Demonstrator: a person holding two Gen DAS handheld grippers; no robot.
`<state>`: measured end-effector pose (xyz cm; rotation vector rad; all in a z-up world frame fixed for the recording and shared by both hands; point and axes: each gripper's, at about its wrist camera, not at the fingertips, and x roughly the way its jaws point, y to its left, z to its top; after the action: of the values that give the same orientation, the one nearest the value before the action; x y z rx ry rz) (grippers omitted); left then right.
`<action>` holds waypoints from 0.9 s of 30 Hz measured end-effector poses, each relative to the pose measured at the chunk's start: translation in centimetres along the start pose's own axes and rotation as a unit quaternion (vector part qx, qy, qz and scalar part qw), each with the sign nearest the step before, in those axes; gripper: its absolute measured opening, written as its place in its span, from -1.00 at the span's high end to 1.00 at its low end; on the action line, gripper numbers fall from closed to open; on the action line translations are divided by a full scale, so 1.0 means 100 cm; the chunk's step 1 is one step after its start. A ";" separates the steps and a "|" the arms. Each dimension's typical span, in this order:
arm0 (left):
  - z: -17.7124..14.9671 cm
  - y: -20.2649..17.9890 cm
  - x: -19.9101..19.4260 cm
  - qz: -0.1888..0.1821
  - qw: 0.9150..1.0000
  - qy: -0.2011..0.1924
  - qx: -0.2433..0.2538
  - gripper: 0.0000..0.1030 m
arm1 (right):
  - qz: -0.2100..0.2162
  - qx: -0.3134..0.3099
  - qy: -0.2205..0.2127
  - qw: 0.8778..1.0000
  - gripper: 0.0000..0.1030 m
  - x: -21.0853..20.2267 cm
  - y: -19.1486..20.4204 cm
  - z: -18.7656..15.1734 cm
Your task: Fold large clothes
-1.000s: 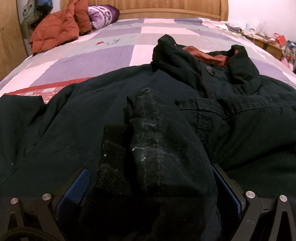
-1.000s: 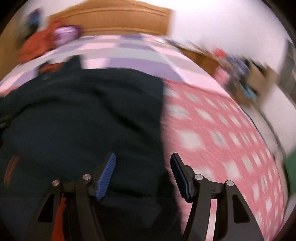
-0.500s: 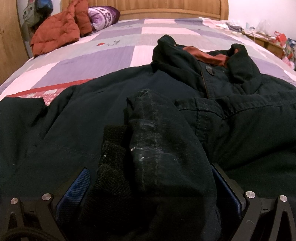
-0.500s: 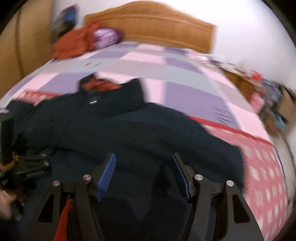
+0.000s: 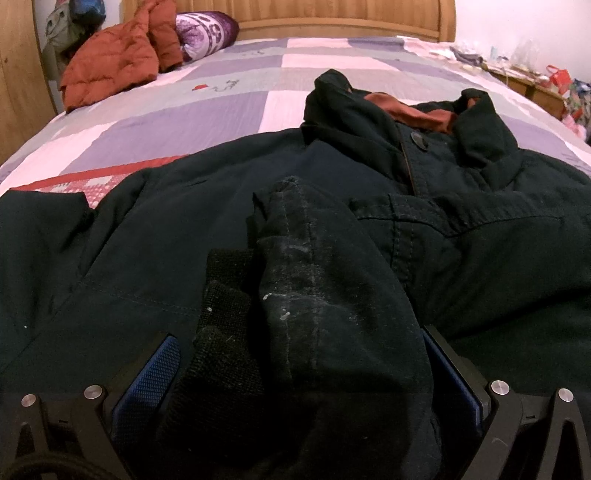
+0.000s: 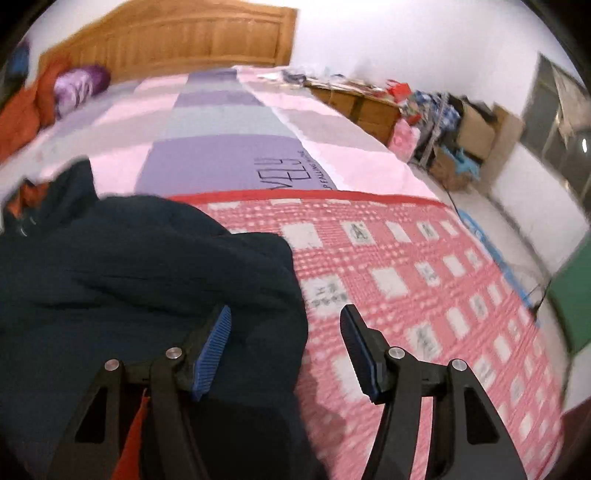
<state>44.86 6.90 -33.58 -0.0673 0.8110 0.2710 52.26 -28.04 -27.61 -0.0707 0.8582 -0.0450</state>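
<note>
A large dark navy jacket with a rust lining at the collar lies spread on the bed. Its sleeve, with a black knit cuff, lies folded across the jacket body. My left gripper has that sleeve bunched between its blue pads; the jaws stand wide around it. In the right wrist view the jacket fills the lower left. My right gripper is open and empty above the jacket's right edge, where it meets the pink checked quilt.
The bed has a purple and pink patchwork cover and a wooden headboard. A rust padded coat and a purple pillow lie at the far left. Cluttered low furniture and boxes stand right of the bed.
The left gripper has stayed still with the sleeve. The right gripper has swung quickly, first left over the jacket, then back right to its edge.
</note>
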 end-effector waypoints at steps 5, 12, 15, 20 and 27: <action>0.001 0.000 0.000 0.002 1.000 0.000 0.000 -1.00 | 0.082 -0.045 -0.028 0.995 -0.32 -0.037 0.079 -0.019; 0.001 0.000 0.000 0.002 1.000 0.000 0.000 -1.00 | 0.078 -0.131 0.013 0.988 -0.36 -0.016 0.158 -0.067; 0.001 0.000 0.000 0.002 1.000 0.001 0.000 -1.00 | 0.088 -0.116 -0.009 0.989 -0.39 -0.006 0.154 -0.074; 0.005 0.002 -0.002 -0.005 1.000 0.012 -0.003 -1.00 | 0.074 -0.125 -0.022 0.989 -0.39 -0.003 0.160 -0.079; 0.005 0.035 -0.035 -0.023 1.000 0.002 0.010 -1.00 | 0.074 -0.122 -0.024 0.990 -0.39 -0.001 0.159 -0.079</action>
<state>42.00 9.58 -30.52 -0.0678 0.8154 0.2189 46.41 -12.55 -33.99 -0.2356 0.8161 0.2003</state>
